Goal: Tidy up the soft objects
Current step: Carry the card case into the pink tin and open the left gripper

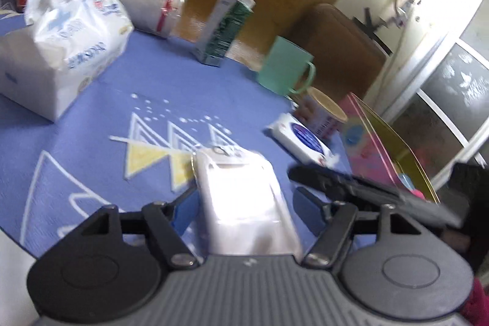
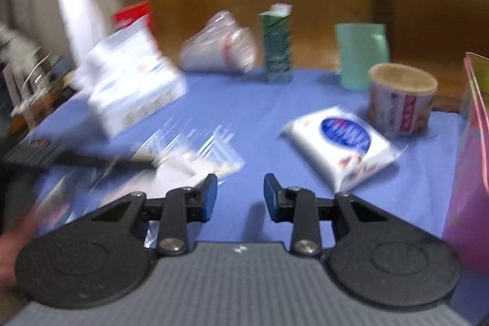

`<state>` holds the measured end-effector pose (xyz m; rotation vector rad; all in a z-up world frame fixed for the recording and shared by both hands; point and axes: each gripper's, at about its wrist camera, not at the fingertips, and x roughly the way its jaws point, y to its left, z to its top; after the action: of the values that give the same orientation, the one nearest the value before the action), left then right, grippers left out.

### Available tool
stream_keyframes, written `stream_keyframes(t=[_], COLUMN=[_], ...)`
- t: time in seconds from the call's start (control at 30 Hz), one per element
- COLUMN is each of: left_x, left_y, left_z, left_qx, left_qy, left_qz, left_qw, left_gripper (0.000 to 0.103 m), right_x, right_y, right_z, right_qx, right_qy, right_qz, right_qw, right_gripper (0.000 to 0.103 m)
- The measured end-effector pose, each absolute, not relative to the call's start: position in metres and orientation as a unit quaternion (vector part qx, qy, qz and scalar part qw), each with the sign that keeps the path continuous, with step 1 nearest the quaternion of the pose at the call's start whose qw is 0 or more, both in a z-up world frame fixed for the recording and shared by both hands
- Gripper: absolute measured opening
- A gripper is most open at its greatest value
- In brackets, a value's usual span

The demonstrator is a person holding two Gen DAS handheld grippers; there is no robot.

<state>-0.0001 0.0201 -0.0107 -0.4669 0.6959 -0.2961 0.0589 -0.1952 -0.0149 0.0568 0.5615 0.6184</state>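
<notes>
Blue cloth with white and yellow triangle motifs covered the bench point(image 1: 101, 81), backed by wood panelling and a bright window at the far right. We read the step in hand as carrying one soft item toward a place among the others. The left gripper point(image 1: 244, 203) held a glossy white soft pack point(image 1: 241, 200) between its fingers, which stood at a middling width, though glare and blur hid whether the far pad pressed on it. The right gripper point(image 2: 240, 194) hung just above the cloth with its fingers narrowly parted and nothing between them. The pack looked smooth, pale and pillowy, with a printed label at its far end. Other soft goods lay apart on the bench: a large tissue bag point(image 1: 73, 29) at the left and a wet-wipe packet point(image 2: 342, 142) beside a paper tub point(image 2: 400, 100). We judged that the next move called for setting the pack down near its kin, then sending the free fingers to the wet-wipe packet.
</notes>
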Motion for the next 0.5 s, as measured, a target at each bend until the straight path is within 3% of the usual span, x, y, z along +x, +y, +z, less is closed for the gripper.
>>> stream_keyframes(t=[0.17,0.2,0.27,0.37,0.5], left_x=[-0.005,-0.005,-0.005,-0.004,-0.002], left_y=[0.041,0.045,0.047,0.038,0.017], left_z=[-0.004,-0.004,-0.006,-0.008,-0.014], left_qx=[-0.265,-0.277,-0.29,-0.285,-0.27], left_qy=[0.321,0.321,0.323,0.339,0.358], left_qz=[-0.127,-0.126,-0.131,-0.151,-0.166], left_qw=[0.9,0.897,0.892,0.884,0.878], left_gripper=[0.067,0.067,0.067,0.067,0.07], right_x=[0.039,0.032,0.021,0.006,0.007], right_y=[-0.219,-0.223,-0.226,-0.214,-0.19], right_z=[-0.01,-0.01,-0.008,-0.008,-0.018], right_qx=[0.055,0.053,0.039,-0.01,-0.086], right_qy=[0.245,0.238,0.23,0.209,0.219], right_qz=[0.321,0.336,0.363,0.387,0.394], right_qw=[0.913,0.91,0.902,0.898,0.888], right_gripper=[0.041,0.046,0.073,0.088,0.095])
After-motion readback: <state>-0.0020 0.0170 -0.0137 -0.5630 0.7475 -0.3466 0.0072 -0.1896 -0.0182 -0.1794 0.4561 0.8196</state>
